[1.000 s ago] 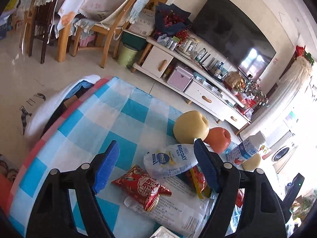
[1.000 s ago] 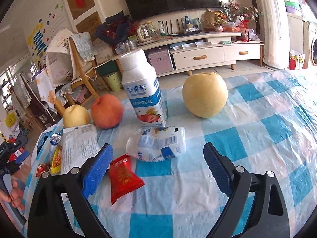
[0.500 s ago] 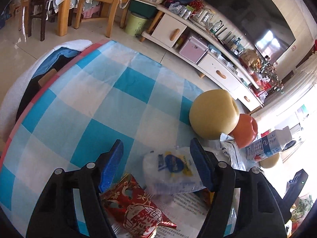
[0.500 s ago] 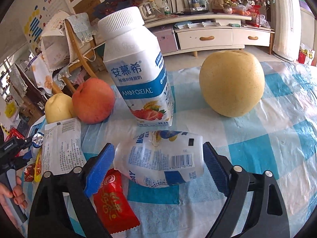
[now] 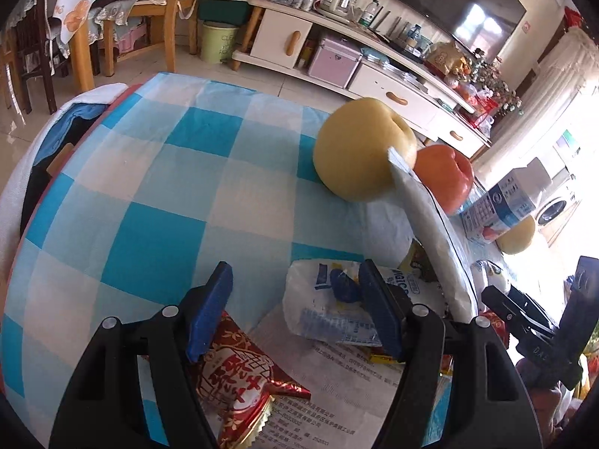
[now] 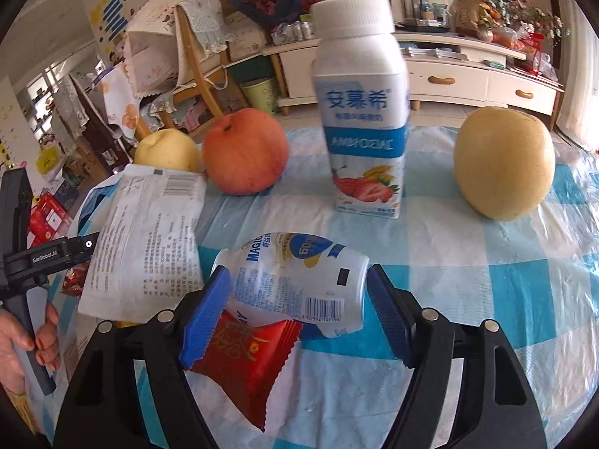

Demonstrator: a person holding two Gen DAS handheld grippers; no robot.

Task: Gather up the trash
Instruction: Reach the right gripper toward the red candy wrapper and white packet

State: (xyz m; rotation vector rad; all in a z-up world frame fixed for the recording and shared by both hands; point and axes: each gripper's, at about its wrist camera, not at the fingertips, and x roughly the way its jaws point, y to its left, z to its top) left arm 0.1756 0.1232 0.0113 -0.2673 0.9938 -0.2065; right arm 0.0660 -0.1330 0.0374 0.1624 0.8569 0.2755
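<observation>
A crushed white bottle [image 6: 299, 277] lies on its side on the blue checked tablecloth [image 6: 486, 299]. My right gripper [image 6: 295, 314] straddles it. Its jaws are closing, with the pads just at the bottle's two ends. A red snack wrapper [image 6: 247, 359] lies under the left finger. My left gripper [image 5: 294, 310] stands open low over the same pile. One pad is over a red and gold wrapper [image 5: 239, 378], the other in front of the bottle [image 5: 325, 299]. A white printed package [image 6: 146, 232] leans up at the left.
An upright yogurt bottle [image 6: 363, 112], a large pear [image 6: 503, 164], an apple [image 6: 245, 151] and a small pear [image 6: 166, 149] stand behind the trash. A person's hand [image 6: 22, 340] holds the left gripper [image 6: 41, 262]. Chairs and a TV cabinet lie beyond the table.
Both grippers came forward and down onto the pile. The right jaws narrowed around the crushed bottle, the left ones a little. The white package's far end tipped up.
</observation>
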